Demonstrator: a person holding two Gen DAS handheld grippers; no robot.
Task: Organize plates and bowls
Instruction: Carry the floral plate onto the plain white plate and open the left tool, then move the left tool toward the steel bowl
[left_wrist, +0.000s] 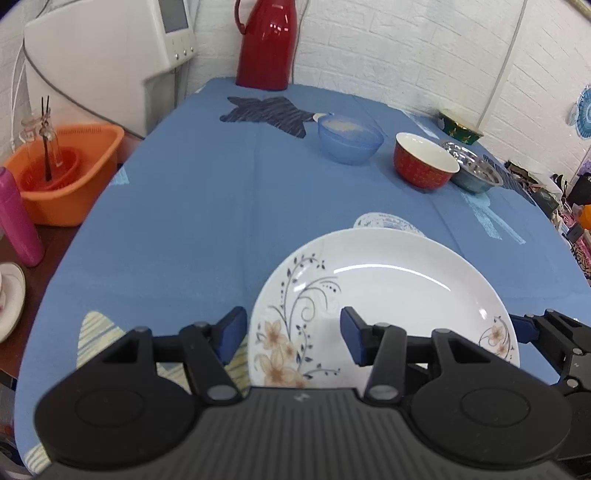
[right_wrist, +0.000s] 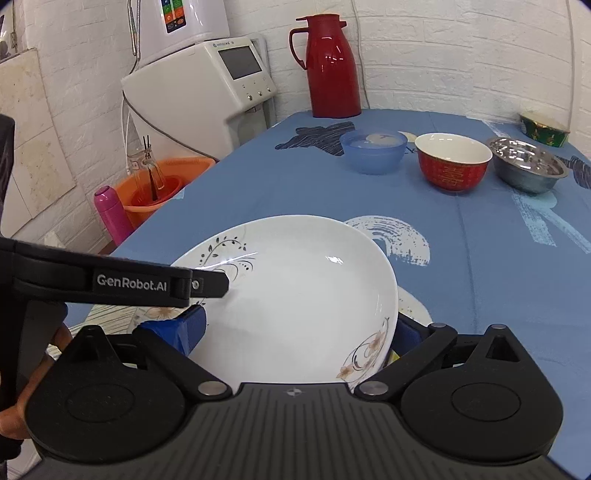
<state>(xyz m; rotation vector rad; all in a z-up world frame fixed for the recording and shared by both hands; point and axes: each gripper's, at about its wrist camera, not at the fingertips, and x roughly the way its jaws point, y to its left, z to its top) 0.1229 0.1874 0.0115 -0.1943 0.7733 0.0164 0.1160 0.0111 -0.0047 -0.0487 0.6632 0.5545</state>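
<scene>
A white plate with a flower pattern (left_wrist: 388, 295) (right_wrist: 295, 295) lies near the front of the blue tablecloth (left_wrist: 184, 221). My left gripper (left_wrist: 293, 334) is open and straddles the plate's left rim, one pad outside it and one over the plate. My right gripper (right_wrist: 297, 328) is open wide around the plate's right side; one of its blue fingertips (left_wrist: 522, 328) shows by the rim in the left wrist view. Farther back stand a blue translucent bowl (left_wrist: 349, 138) (right_wrist: 373, 151), a red bowl (left_wrist: 424, 162) (right_wrist: 452, 162), a steel bowl (left_wrist: 474, 168) (right_wrist: 528, 166) and a green bowl (left_wrist: 460, 127) (right_wrist: 545, 129).
A red thermos jug (left_wrist: 267, 44) stands at the far table edge by the brick wall. Off the table's left side are a white appliance (left_wrist: 103, 66), an orange basin (left_wrist: 66, 173), a pink bottle (left_wrist: 16, 221) and a saucer (left_wrist: 9, 299).
</scene>
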